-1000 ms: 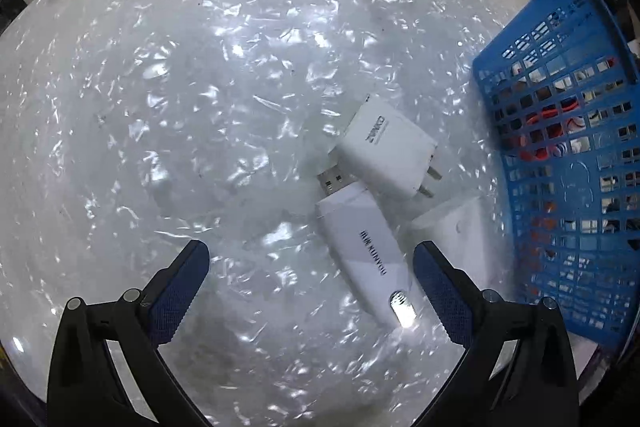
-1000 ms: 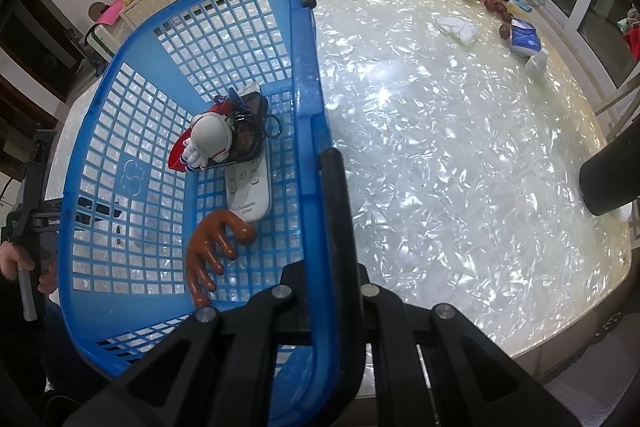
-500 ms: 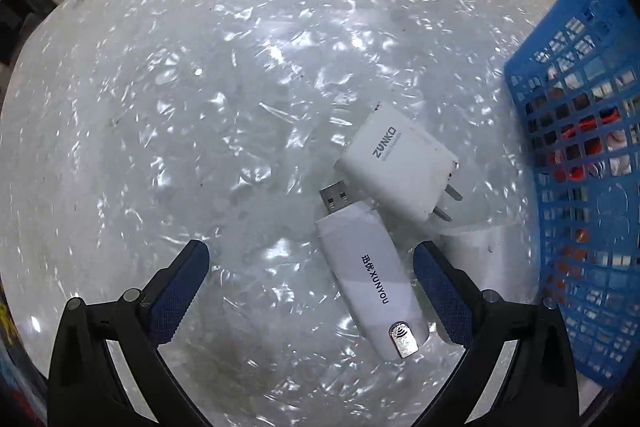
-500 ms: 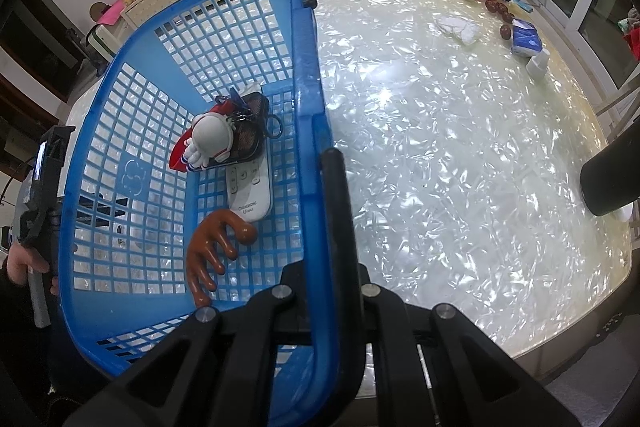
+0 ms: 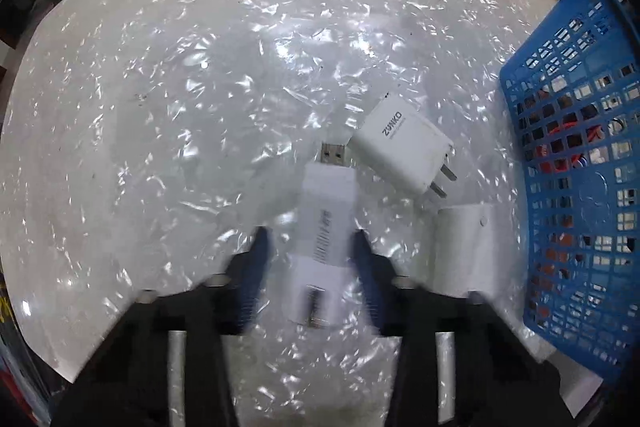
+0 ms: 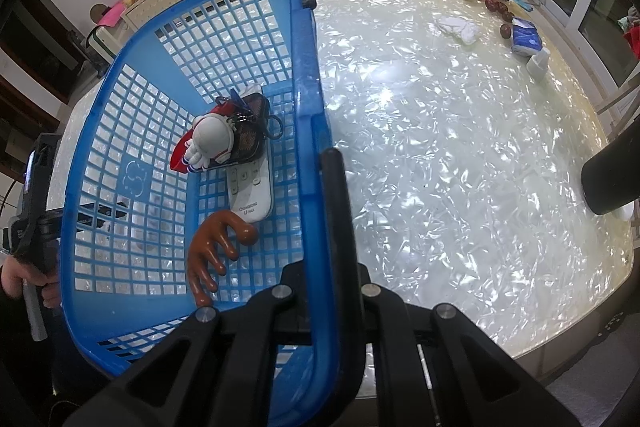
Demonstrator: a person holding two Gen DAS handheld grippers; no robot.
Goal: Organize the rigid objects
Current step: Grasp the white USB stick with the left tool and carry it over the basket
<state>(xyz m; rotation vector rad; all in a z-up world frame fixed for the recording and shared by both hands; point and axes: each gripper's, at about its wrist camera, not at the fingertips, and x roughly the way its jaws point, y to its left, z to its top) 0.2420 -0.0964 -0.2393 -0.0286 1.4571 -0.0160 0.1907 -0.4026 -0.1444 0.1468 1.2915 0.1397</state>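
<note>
The white USB dongle (image 5: 325, 227) lies on the tabletop (image 5: 160, 107) between the left claw (image 5: 310, 239) fingers, blurred, contact unclear; I cannot tell its grip. Right claw (image 6: 324, 187) clenched on the blue basket (image 6: 308, 131) rim

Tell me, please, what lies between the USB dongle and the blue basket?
In the left wrist view, a white ZUNKO charger and a white box lie between the USB dongle and the blue basket.

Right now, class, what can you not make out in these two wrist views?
- Left wrist view: left claw blurred; contact with the USB stick unclear.
- Left wrist view: white block, partly behind the claw; identity unclear.
- Right wrist view: remote, upper end hidden under the astronaut toy.
</note>
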